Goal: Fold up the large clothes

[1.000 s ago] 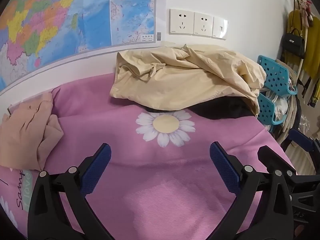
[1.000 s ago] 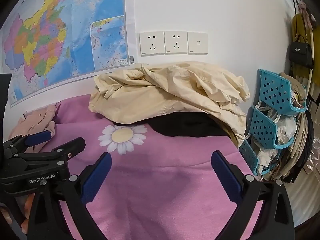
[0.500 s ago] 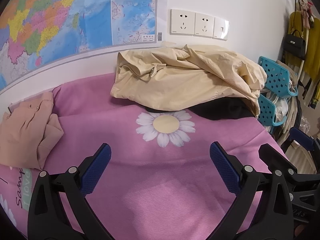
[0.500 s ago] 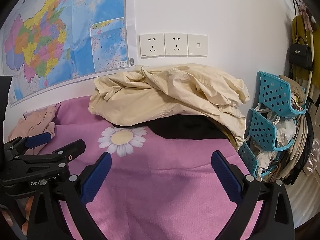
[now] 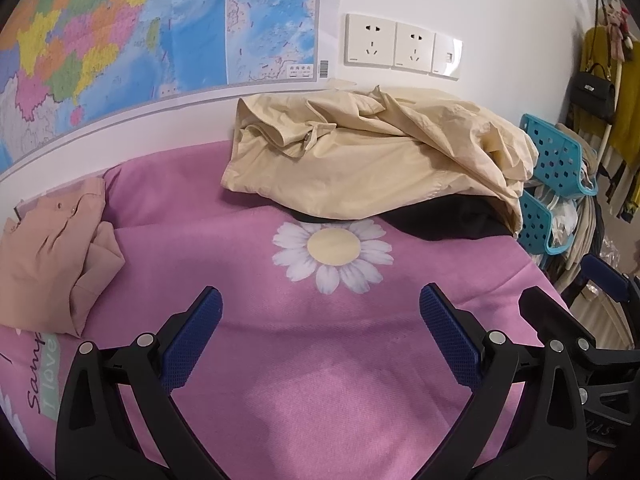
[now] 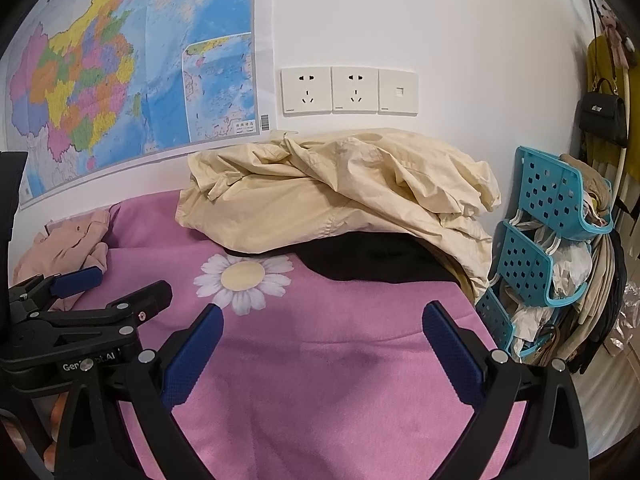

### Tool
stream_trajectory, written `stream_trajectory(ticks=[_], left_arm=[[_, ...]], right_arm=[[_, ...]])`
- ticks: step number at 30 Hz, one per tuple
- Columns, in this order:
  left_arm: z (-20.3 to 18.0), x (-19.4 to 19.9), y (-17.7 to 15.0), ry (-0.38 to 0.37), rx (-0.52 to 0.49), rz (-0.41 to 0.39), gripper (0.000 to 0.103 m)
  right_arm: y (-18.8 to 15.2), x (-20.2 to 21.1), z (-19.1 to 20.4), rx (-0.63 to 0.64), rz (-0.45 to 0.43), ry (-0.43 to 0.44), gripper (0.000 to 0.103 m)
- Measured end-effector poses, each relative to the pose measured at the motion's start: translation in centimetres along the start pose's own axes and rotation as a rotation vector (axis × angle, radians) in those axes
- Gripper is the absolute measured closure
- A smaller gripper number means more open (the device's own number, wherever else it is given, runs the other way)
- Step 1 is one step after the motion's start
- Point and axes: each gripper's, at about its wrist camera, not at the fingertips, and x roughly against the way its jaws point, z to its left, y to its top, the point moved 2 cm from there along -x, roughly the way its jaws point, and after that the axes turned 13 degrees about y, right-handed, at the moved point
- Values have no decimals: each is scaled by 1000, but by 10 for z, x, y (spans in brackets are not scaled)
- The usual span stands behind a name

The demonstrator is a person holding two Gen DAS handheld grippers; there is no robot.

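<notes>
Black left gripper (image 6: 100, 292) marked "GenRobot.AI"

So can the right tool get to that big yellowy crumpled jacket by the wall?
Probably yes. The right tool is open and holds nothing, and only bare pink blanket with a daisy print lies between it and the crumpled cream jacket. Nothing stands in the way.

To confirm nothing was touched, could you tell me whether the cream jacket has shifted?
No: the cream jacket still lies just beyond the daisy print, below the wall sockets.
</notes>
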Motion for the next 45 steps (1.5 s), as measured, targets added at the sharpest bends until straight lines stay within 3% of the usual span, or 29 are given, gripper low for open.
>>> stream_trajectory(ticks=[14, 21, 30, 32, 36, 39, 40, 41, 43, 45], left_arm=[[2, -18, 8, -15, 22, 33, 5], [11, -41, 20, 1, 54, 57, 5], [29, -99, 33, 44, 111, 147, 5], [32, -110, 33, 61, 113, 167, 5], [34, -126, 32, 73, 110, 195, 5], [36, -135, 32, 75, 106, 210, 5], [36, -138, 32, 79, 102, 210, 5], [37, -140, 33, 79, 98, 208, 5], [38, -144, 34, 81, 91, 203, 5], [41, -147, 36, 68, 95, 194, 5]], right_arm=[[10, -12, 4, 59, 0, 10, 6], [37, -28, 0, 134, -7, 15, 6], [121, -116, 7, 336, 74, 30, 6], [136, -149, 14, 420, 121, 34, 8], [154, -201, 15, 455, 203, 49, 12], [163, -228, 16, 483, 262, 97, 28], [165, -230, 16, 480, 277, 132, 57], [169, -230, 16, 482, 284, 148, 73], [181, -214, 15, 484, 260, 161, 84], [196, -190, 11, 487, 201, 182, 89]])
